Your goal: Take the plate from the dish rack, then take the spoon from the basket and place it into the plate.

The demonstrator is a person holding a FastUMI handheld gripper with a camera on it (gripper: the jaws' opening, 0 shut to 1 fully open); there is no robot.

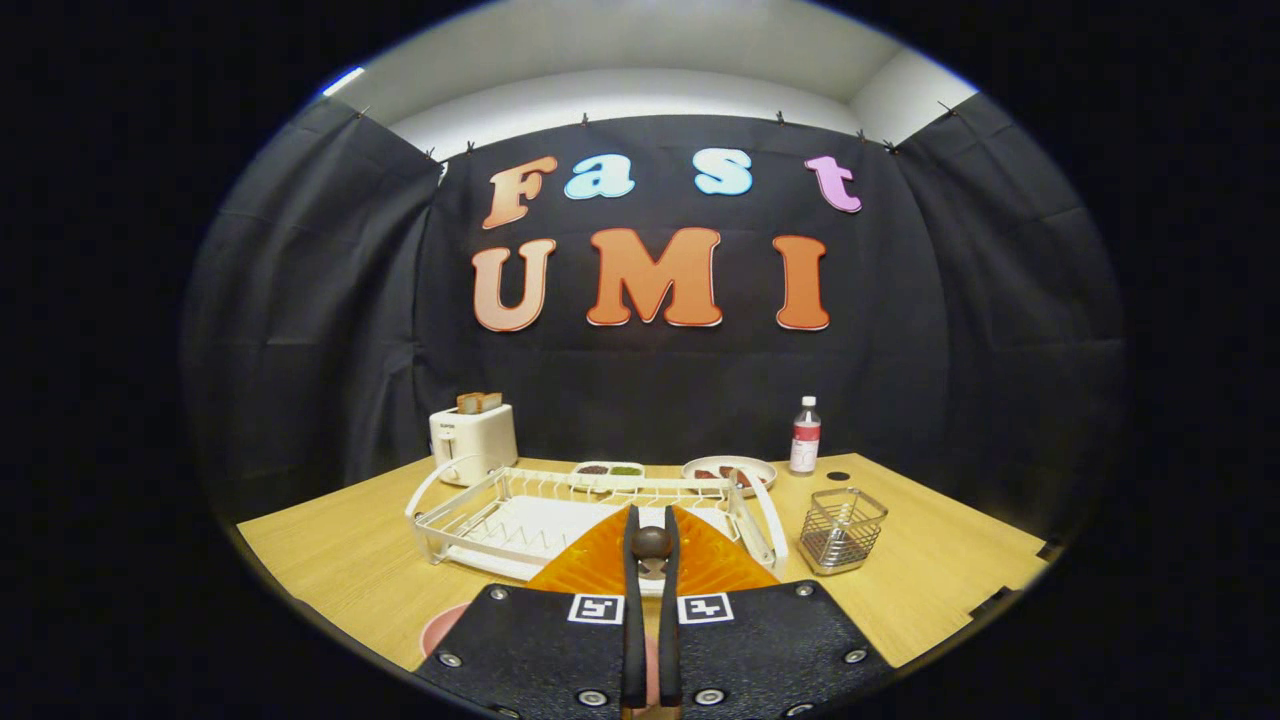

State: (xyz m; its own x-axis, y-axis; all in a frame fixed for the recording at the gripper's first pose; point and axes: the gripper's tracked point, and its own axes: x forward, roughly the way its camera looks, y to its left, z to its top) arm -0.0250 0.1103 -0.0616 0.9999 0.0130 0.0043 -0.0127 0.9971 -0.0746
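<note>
My gripper (pixel 651 520) is shut on a dark brown spoon (pixel 651 542); its rounded end shows between the two fingers, which press on it from both sides. Under the gripper body lies a pink plate (pixel 440 630) on the wooden table; part of its rim shows to the left of the fingers and a sliver between them. Just beyond the fingertips stands the white dish rack (pixel 480 515), with nothing standing in it. The wire-mesh basket (pixel 842 530) sits to the right of the rack and holds nothing I can see.
Behind the rack stand a white toaster (pixel 472 440) with bread, a small two-part dish (pixel 607 470), a plate of food (pixel 730 468) and a bottle (pixel 805 435). The wooden table (pixel 330 550) ends close on the left and right.
</note>
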